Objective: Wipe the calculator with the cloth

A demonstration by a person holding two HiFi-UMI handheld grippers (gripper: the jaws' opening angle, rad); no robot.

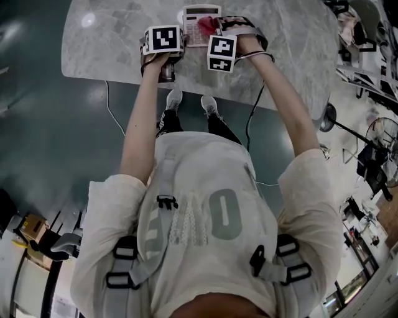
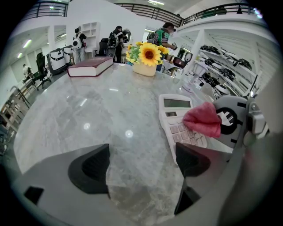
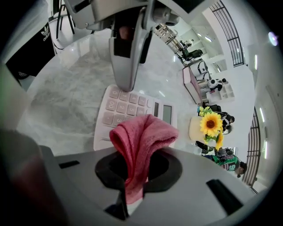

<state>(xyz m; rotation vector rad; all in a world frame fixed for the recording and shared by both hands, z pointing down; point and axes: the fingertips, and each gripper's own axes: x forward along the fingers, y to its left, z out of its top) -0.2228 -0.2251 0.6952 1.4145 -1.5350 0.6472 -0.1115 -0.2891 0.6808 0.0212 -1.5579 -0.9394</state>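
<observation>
A white calculator lies on the marble table, at its middle and far from the person. My right gripper is shut on a folded red cloth, whose free fold hangs over the calculator's keys. My left gripper is open with nothing between its jaws. It hovers low over the table just left of the calculator, its right fingertip beside the near corner. The left gripper view also shows the cloth lying on the keys.
A dark red book and a pot of sunflowers stand at the table's far side. A cable hangs off the near edge. People, chairs and shelves stand beyond the table.
</observation>
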